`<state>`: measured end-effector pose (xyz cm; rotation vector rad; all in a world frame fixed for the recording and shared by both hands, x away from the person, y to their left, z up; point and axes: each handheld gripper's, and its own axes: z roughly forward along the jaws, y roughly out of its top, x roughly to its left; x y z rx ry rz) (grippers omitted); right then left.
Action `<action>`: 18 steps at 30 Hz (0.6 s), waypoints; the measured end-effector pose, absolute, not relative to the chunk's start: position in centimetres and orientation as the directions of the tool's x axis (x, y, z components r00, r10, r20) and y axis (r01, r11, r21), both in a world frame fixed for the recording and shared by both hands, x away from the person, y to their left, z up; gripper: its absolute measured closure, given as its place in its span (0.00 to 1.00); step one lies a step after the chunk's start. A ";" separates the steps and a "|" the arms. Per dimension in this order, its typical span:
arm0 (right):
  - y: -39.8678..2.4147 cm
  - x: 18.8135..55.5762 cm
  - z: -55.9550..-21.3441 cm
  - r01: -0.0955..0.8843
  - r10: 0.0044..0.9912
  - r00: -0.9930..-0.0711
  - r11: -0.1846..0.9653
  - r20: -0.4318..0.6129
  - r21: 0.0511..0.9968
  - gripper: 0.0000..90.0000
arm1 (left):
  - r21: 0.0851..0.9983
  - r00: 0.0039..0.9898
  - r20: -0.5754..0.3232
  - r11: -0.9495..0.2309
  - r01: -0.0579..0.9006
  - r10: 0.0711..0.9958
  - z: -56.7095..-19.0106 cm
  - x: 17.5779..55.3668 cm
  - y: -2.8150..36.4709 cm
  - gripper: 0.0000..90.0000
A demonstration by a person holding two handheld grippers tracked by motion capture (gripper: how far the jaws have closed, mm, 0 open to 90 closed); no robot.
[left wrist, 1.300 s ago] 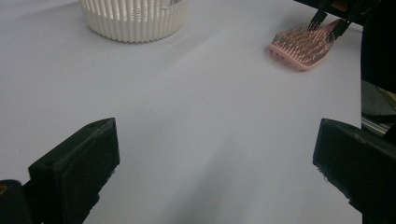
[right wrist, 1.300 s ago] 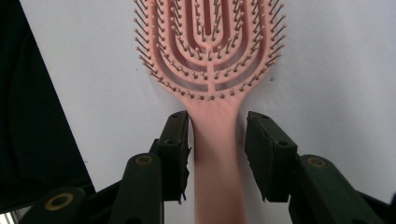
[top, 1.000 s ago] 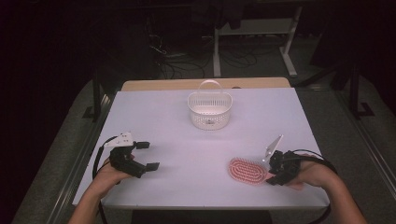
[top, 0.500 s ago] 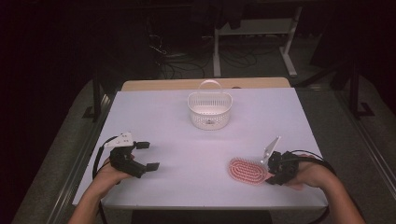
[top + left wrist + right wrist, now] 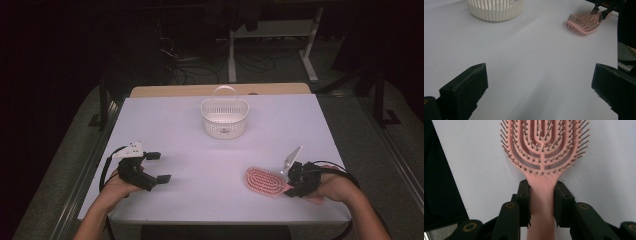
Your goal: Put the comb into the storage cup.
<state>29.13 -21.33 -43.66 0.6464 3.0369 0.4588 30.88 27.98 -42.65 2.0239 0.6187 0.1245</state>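
Note:
A pink hairbrush (image 5: 264,181) lies bristles up on the white table at the near right, its handle pointing toward the person's right hand. My right gripper (image 5: 289,184) has just been closing its jaws. In the right gripper view they press on both sides of the hairbrush handle (image 5: 541,220), so my right gripper (image 5: 541,192) is shut on it. My left gripper (image 5: 158,166) rests at the near left, open and with nothing in it. In the left gripper view my left gripper (image 5: 540,72) has its jaws wide apart over bare table, with the hairbrush (image 5: 584,22) far off.
A white slatted basket (image 5: 225,120) with a handle stands at the middle back of the table (image 5: 210,150); its lower wall is also in the left gripper view (image 5: 495,11). Dark floor, cables and a desk frame lie beyond the table.

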 end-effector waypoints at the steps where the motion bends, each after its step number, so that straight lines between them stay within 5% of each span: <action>1: -21.4 29.1 -43.7 0.403 0.404 -0.913 0.867 0.060 0.294 0.76 | 0.839 0.865 -0.165 -0.394 0.375 0.473 -42.7 30.9 28.0 0.01; 18: -22.2 30.0 -41.9 0.433 0.451 -0.888 0.754 0.090 0.493 0.76 | 0.844 0.864 -0.164 -0.386 0.373 0.476 -42.6 30.9 28.0 0.01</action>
